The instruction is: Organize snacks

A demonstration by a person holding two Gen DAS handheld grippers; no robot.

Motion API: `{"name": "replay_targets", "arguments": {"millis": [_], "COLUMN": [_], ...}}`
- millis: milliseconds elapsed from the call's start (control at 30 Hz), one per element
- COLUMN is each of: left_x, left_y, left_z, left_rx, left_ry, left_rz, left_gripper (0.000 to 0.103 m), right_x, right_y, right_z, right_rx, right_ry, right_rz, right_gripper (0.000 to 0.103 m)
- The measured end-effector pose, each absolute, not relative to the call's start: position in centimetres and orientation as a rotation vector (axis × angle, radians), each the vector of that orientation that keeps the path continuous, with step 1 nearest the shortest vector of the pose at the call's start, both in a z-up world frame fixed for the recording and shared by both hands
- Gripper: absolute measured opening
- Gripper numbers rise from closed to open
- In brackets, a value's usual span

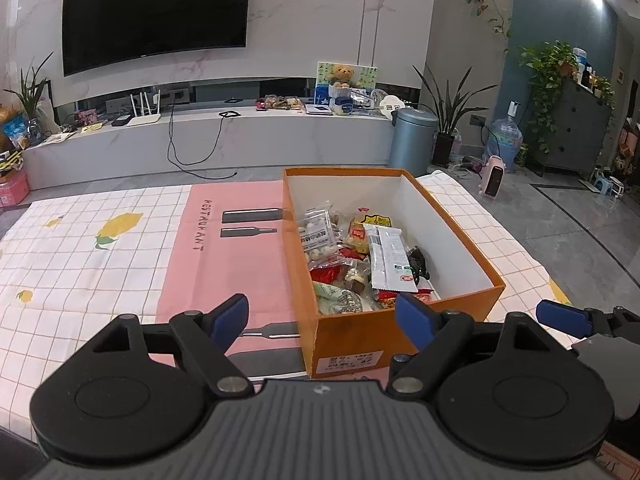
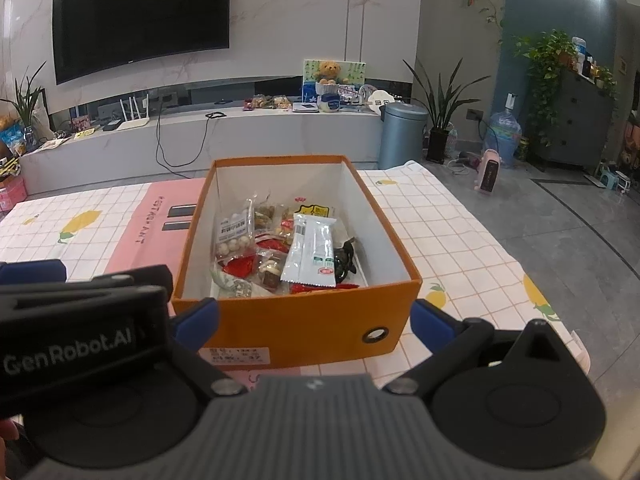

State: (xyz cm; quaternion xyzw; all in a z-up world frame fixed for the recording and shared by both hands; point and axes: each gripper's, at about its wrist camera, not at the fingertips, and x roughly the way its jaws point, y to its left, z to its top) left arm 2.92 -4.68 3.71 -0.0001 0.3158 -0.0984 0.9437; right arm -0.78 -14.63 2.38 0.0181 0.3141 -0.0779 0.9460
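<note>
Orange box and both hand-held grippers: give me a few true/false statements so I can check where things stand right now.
1. The orange box has its lid on. False: it is open, with snacks visible inside.
2. A white wrapper lies on top of the other snacks. True.
3. The left hand-held gripper is shut on a snack. False: its jaws are open and empty.
4. The right hand-held gripper is open, near the box's front wall. True.
5. The box sits on a bare wooden table. False: it sits on a checked tablecloth with lemon prints.
</note>
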Motion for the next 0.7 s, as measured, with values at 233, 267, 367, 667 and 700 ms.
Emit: {"name": "replay_targets", "arguments": {"millis": [233, 267, 367, 667, 700], "left_x": [2.77, 2.74, 2.70, 2.63, 2.64], "left_y": [-4.56, -4.56, -4.56, -4.52, -4.54], "left_z": [3.72, 3.72, 3.74, 3.61, 3.58], "left_rx": [-0.001, -0.002, -0.001, -0.006, -0.005], "left_ry": [0.645, 0.646, 0.648, 0.652, 0.652], "left_rz": [-0.196, -0.195, -0.192, -0.195, -0.195], "left_gripper": [0.097, 0.098, 0.098, 0.098, 0.098], "right_x": [-0.78, -0.78, -0.76, -0.86, -0.87], "right_y": [-14.53, -14.51, -14.52, -14.65, -14.66], "right_z": [2.41, 2.39, 2.32, 2.31, 2.29], "right_rx": [0.033, 0.032, 0.031, 0.025, 0.024], "right_ry": [0.640, 0.641, 0.644, 0.647, 0.648], "right_rz": [-0.159, -0.159, -0.160, -0.165, -0.166], "right_gripper": [0.099, 0.099, 0.099, 0.099, 0.099]}}
